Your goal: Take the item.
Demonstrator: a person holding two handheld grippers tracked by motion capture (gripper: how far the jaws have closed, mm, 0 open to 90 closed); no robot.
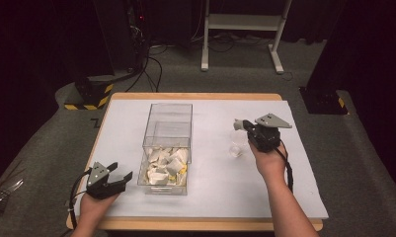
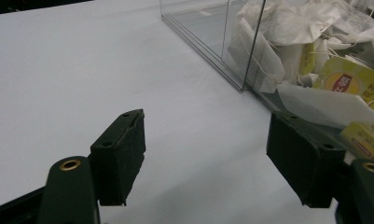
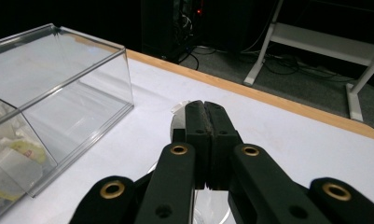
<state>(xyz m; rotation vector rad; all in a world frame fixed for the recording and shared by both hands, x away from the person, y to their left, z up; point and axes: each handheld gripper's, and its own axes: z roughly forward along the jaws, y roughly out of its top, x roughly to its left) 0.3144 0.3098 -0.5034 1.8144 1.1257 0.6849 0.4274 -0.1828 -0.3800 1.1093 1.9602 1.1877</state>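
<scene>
A clear two-part box (image 1: pixel 168 121) stands mid-table; its near compartment holds several tea bags (image 1: pixel 166 164) and its far one looks empty. My left gripper (image 1: pixel 119 177) rests open at the table's front left, just beside the box's near corner (image 2: pixel 243 70), with the tea bags (image 2: pixel 315 56) behind the wall. My right gripper (image 1: pixel 242 125) is shut above a small clear glass (image 1: pixel 236 148). A white tea bag (image 3: pixel 179 108) peeks out past its closed tips (image 3: pixel 204 109). The glass (image 3: pixel 215 210) shows under the jaws.
White paper (image 1: pixel 210 182) covers the wooden table (image 1: pixel 195 96). Beyond the far edge lie grey carpet, cables (image 1: pixel 151 69) and a white stand's legs (image 1: pixel 277 54). A black and yellow base (image 1: pixel 89 96) sits off the back left corner.
</scene>
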